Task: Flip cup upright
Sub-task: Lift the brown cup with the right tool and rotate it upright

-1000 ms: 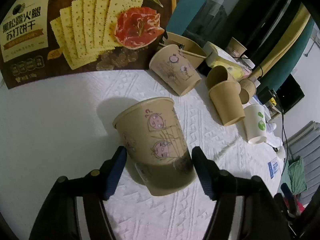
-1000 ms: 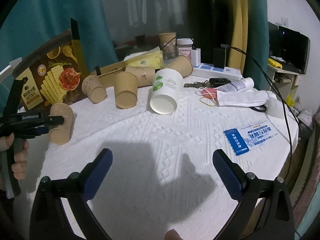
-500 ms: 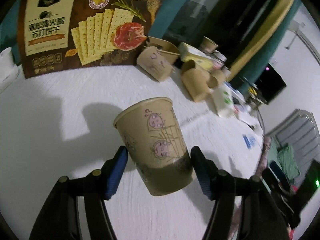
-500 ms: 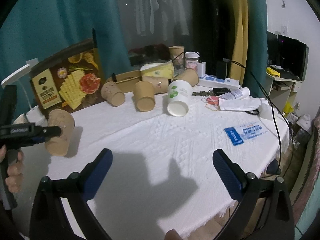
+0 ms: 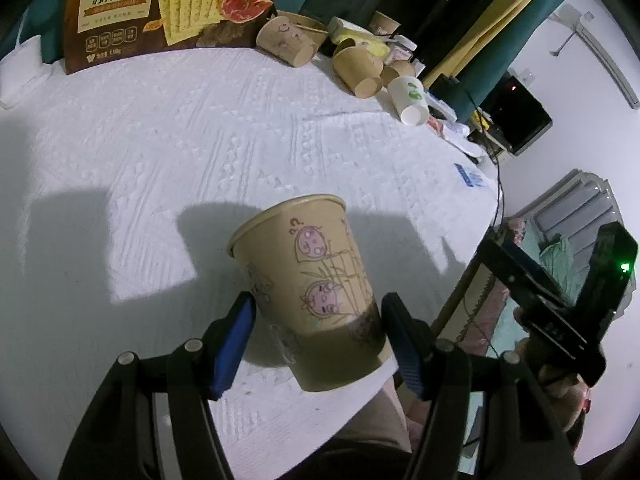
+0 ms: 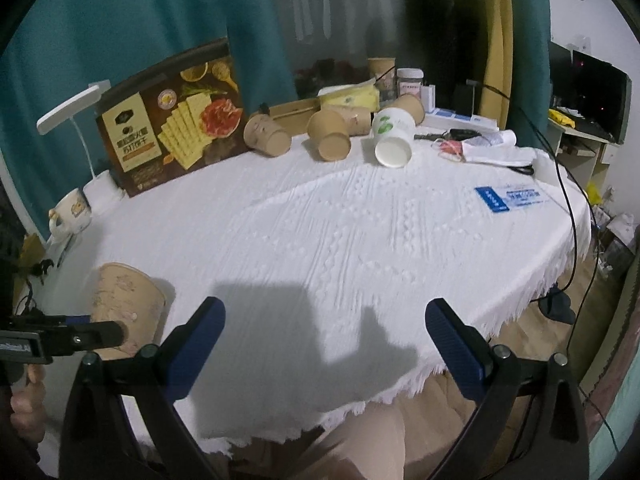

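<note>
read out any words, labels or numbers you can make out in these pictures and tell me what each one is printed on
"黑松露火腿 苏打饼干": large characters on the cracker box standing at the back of the table.
"?": small mark drawn above the cartoon faces on the paper cup between the left gripper's pads.
Small print lower on the cracker box: too small to read.
Blue and white card on the tablecloth: print blurred, unreadable.
Jar label at the back: unreadable.

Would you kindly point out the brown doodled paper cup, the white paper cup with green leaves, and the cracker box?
brown doodled paper cup [image 5: 316, 280]: left wrist view, side wall.
white paper cup with green leaves [image 6: 394, 128]: right wrist view, side.
cracker box [image 6: 176, 120]: right wrist view, front face.
</note>
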`<state>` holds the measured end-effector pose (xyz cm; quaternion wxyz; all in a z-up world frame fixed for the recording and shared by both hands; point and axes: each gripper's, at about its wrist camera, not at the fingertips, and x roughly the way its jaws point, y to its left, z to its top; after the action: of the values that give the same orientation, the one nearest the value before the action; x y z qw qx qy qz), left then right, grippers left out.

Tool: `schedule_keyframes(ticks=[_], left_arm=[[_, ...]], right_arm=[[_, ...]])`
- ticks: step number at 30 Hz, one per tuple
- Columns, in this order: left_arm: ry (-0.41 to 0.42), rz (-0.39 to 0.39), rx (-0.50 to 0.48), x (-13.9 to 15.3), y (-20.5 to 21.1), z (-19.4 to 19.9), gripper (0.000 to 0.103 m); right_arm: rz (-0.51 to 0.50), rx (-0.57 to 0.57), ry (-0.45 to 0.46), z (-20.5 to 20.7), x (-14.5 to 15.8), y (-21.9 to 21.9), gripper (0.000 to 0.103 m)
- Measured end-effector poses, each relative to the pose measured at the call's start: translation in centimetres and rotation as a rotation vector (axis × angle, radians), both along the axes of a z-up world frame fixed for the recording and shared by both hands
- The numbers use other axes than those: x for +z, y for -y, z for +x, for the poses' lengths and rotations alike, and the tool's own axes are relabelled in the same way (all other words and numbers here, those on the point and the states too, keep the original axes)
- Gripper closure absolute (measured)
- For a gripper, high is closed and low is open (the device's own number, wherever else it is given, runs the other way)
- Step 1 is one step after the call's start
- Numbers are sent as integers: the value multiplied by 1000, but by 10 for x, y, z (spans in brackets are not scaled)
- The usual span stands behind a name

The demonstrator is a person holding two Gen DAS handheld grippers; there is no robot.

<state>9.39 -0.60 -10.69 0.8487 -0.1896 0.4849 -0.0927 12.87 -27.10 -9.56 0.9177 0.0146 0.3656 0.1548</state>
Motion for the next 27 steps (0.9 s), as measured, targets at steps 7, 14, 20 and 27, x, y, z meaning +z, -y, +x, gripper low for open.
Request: schedule_keyframes(ticks=[7,14,20,27], left_arm=[[1,35,2,-6,2,4,35],[10,48,-15,-4,4,3,30],[68,26,-6,12,2,-10,21],[192,41,49,38,-20,-32,20]], right_arm=[[-9,9,-19,-3,-2,-5,3],[-31,7,-28,1,-2,-7,3],[-68,38,-13,7,6,-19,3],[-134,189,18,6,26,-59,3]])
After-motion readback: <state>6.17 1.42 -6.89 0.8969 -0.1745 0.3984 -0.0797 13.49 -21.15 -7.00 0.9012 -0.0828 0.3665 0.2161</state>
